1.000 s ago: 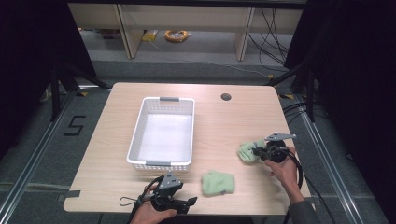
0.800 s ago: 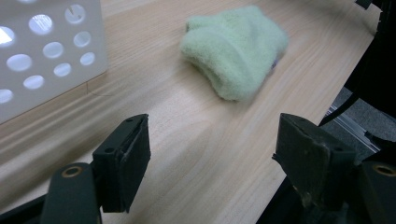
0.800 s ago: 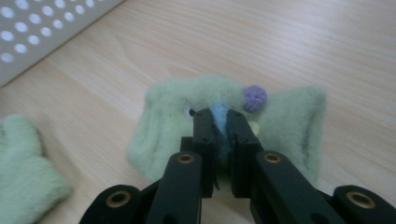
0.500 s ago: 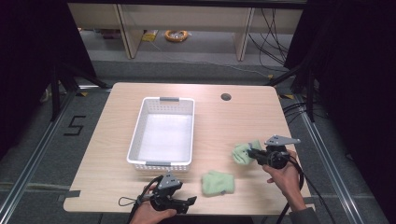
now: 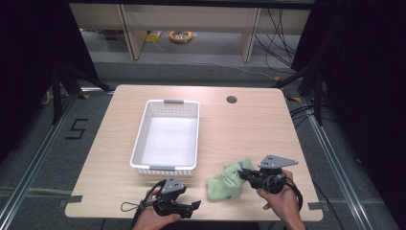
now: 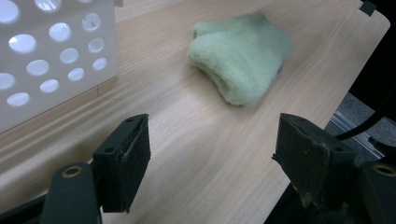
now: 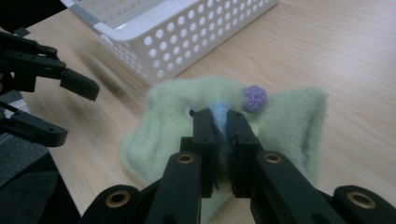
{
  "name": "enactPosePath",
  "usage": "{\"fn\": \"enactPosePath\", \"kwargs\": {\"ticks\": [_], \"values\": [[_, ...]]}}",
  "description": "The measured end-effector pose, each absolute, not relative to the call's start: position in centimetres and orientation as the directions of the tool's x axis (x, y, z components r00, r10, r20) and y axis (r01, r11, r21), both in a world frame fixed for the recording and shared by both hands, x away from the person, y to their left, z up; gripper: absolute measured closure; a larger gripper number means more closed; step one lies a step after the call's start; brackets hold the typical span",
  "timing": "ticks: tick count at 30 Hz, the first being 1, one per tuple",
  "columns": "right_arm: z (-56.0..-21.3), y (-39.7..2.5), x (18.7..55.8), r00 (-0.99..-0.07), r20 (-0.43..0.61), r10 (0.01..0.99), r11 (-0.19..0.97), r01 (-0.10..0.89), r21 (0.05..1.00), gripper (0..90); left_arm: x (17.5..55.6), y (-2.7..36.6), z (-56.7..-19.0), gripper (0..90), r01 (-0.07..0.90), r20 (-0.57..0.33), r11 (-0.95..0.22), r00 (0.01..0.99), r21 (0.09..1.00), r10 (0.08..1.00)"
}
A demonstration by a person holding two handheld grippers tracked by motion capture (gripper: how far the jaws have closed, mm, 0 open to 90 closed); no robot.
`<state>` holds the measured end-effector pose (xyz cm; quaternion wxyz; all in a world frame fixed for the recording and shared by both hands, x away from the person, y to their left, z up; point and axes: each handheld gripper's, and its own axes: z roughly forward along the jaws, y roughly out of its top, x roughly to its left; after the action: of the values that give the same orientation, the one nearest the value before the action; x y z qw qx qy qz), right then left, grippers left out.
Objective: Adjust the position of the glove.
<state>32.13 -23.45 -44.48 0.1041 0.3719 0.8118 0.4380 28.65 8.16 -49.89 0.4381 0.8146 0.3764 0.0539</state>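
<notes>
**Green fleece held by a thin pinch, basket not yet reached**

Soft green fleece is what the right gripper (image 7: 219, 123) has hold of: a green sock (image 7: 280, 116) with a small purple pompom (image 7: 255, 97), caught by a narrow blue fold between the closed fingers (image 7: 204, 128). In the high view a second green sock (image 5: 221, 188) lies on the tabletop (image 5: 249, 124) right beside the held sock, the two touching or overlapping near the front edge.

The pinch looks slight, taking only that fold. My guess is the sock could slip free if the hand swings fast toward the basket, since fleece gives and the bulk hangs loose on both sides of the fingers. Its trailing end may also drag the other sock along or catch on the rim.

The held sock spreads left and right of the fingers, its middle between them, its lower part apparently resting on the wood.

The left gripper (image 6: 212, 158) waits low at the front edge, fingers wide apart on nothing, with the sock ahead of it and apart from it. The white perforated basket (image 5: 139, 143) stands empty, behind and left of the socks.
</notes>
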Motion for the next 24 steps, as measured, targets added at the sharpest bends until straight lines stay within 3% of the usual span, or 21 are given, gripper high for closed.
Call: {"fn": "enactPosePath", "kwargs": {"ticks": [16,24], "values": [[-46.5,-20.2,30.6,-0.709,0.213,0.672,0.333,0.547,0.768,83.5,28.7,7.8,-49.9,25.8,0.566,-0.254,-0.309,0.705,0.764,0.663],[-47.8,-19.8,30.4,-0.694,0.241,0.679,0.343,0.590,0.731,81.9,28.3,6.9,-49.4,35.4,0.519,-0.223,-0.328,0.740,0.789,0.634]]}}
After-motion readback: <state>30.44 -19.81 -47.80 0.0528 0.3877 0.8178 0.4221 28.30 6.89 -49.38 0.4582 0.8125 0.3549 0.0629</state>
